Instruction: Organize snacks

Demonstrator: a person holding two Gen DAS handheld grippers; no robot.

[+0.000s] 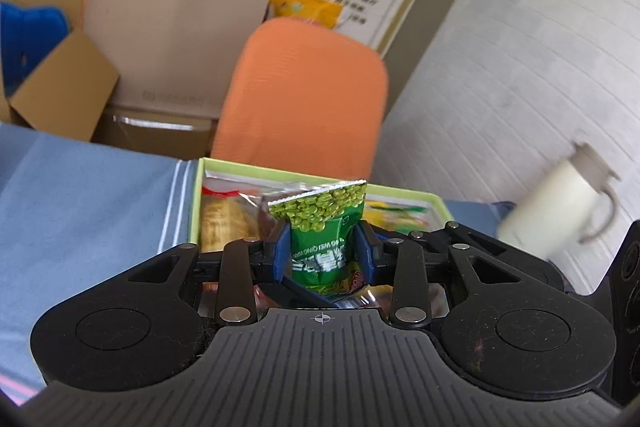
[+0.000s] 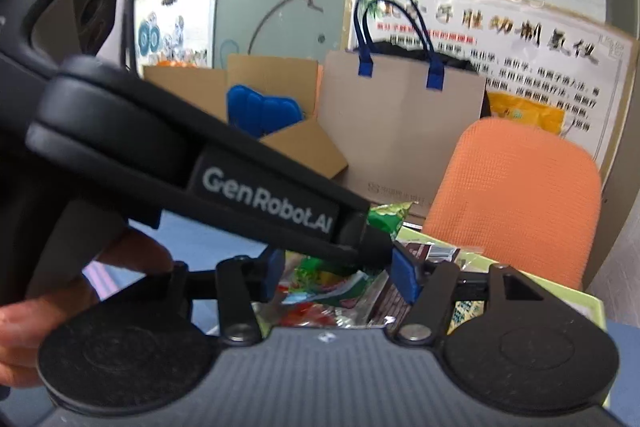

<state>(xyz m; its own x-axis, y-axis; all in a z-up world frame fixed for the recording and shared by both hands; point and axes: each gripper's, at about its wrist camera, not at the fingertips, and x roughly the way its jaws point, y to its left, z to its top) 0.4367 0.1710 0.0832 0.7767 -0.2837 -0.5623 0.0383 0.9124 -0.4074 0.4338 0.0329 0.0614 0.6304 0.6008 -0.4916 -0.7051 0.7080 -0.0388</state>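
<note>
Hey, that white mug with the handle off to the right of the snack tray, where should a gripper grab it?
Judging from the blurred left wrist view, the white mug leans, handle facing right. Probably pinch the handle loop from the right; the body looks too wide.

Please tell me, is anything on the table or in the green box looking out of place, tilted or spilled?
Nothing is spilled or damaged. The snack packets lie in a loose, untidy heap inside the green box. A green pea packet is upright only because the left tool pinches it. The white mug looks tilted, but that part of the picture is blurred.
</note>
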